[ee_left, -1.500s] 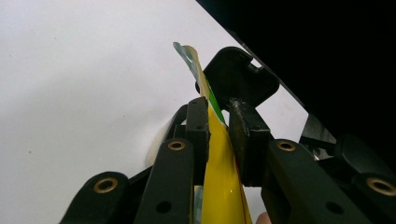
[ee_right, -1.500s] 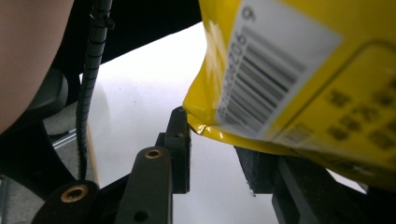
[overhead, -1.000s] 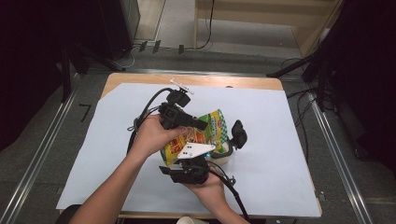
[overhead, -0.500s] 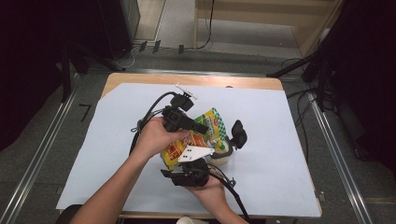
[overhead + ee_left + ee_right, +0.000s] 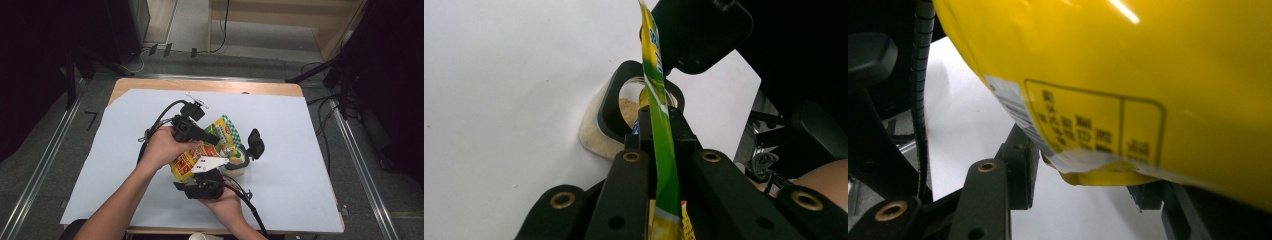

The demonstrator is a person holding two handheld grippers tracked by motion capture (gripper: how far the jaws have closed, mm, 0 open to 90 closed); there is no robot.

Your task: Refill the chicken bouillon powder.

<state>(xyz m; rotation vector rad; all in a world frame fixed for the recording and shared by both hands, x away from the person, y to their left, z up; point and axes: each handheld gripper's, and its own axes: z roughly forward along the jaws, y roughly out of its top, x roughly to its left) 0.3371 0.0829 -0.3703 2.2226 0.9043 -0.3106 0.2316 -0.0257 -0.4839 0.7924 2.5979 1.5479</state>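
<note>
- Left gripper [image 5: 659, 150] pinches the bag [image 5: 658, 100] edge, over the jar [image 5: 619, 120].
- Right gripper [image 5: 1083, 190], at six o'clock of the bag, has just been opening; jaws spread either side of the bag's corner.

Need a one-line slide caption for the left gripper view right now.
Left gripper shut on the yellow-green snack bag, held edge-on above an open jar of beige powder.

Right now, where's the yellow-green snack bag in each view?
High view: bag at table centre, between both hands.
Left gripper view: bag edge-on, a thin green strip rising from the left claw.
Right gripper view: bag covers the upper frame, yellow back.
Shared landmark: white table sheet.
</note>
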